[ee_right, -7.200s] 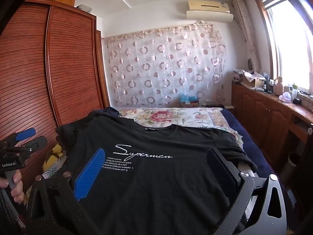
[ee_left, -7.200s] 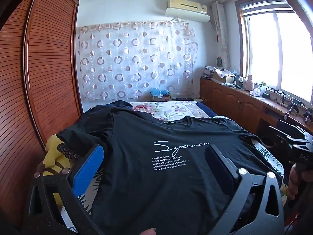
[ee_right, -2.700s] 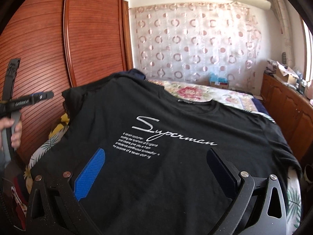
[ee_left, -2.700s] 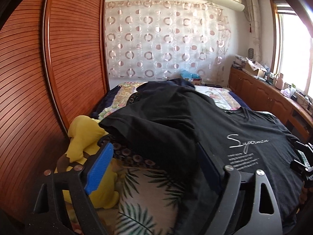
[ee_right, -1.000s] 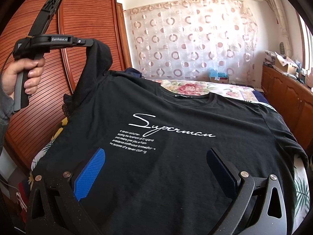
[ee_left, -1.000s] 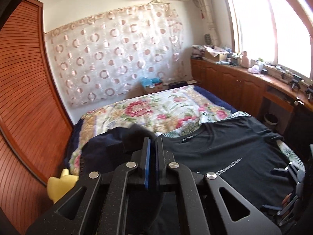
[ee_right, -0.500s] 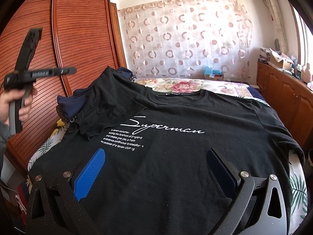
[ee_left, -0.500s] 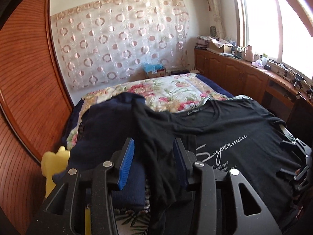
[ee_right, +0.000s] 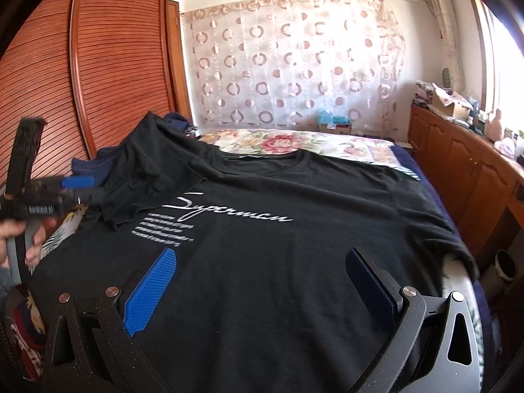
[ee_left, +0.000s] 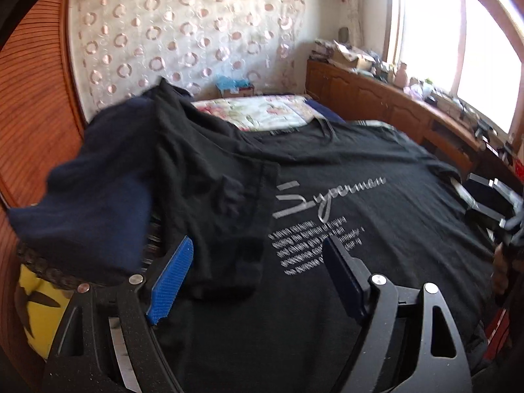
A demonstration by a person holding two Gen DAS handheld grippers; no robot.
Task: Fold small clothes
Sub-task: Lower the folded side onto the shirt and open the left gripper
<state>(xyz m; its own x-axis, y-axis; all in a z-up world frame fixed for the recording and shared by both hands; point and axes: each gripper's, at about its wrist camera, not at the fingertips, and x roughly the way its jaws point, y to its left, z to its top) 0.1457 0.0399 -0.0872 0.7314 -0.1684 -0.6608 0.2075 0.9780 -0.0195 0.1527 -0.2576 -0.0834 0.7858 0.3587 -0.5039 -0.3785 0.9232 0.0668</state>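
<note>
Bed (ee_right: pixel 344 150): we see black T-shirt (ee_right: pixel 294 245) spread, sleeve (ee_left: pixel 222 203) folded inward. Left gripper (ee_left: pixel 258 271) jaws opening, pinching nothing; right gripper (ee_right: pixel 262 281) jaws spread, empty.

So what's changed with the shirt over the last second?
The left gripper let go of the sleeve, which dropped from held up to folded over the black T-shirt; its jaws are opening, empty. The right gripper stayed open above the hem.

T-shirt (ee_right: pixel 294 245) flat on bed (ee_right: pixel 294 144) | its left sleeve (ee_right: pixel 154 177) folded inward | wardrobe (ee_right: pixel 98 65) left of bed
</note>
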